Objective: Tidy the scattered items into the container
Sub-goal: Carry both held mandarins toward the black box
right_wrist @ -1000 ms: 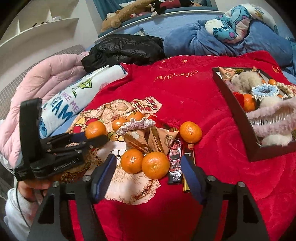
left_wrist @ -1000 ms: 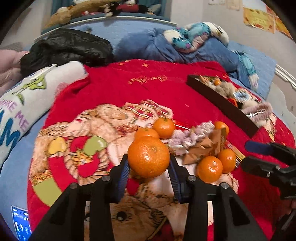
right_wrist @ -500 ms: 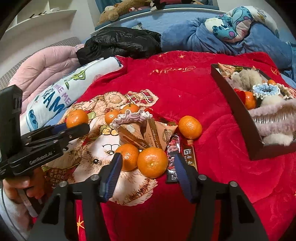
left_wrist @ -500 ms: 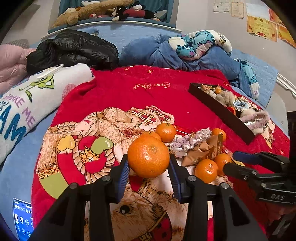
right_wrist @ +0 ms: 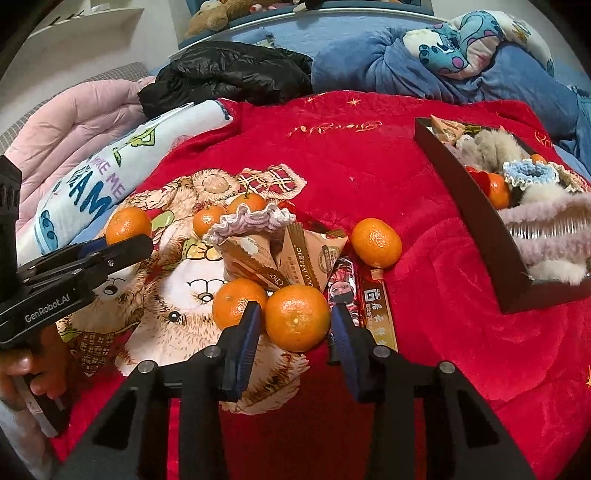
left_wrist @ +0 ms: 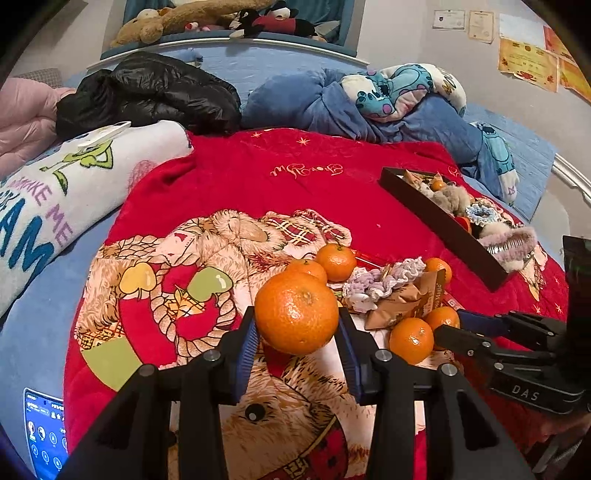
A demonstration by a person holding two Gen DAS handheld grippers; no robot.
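Dark box (right_wrist: 476, 206) holds mandarins, snack packets, fluffy hair accessories.

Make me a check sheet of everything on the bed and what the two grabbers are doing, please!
Surface: red blanket with a bear picture.
Job's things: dark box, partly filled; loose tangerines, snack packets, lilac scrunchie.
Clutter: black jacket, printed pillow, phone.
Grippers: left hand-held gripper clamps a tangerine; right hand-held gripper has just been closing around another tangerine, pads at its sides.
Cables: nothing seen.
Surroundings: plush toys, wall certificates.
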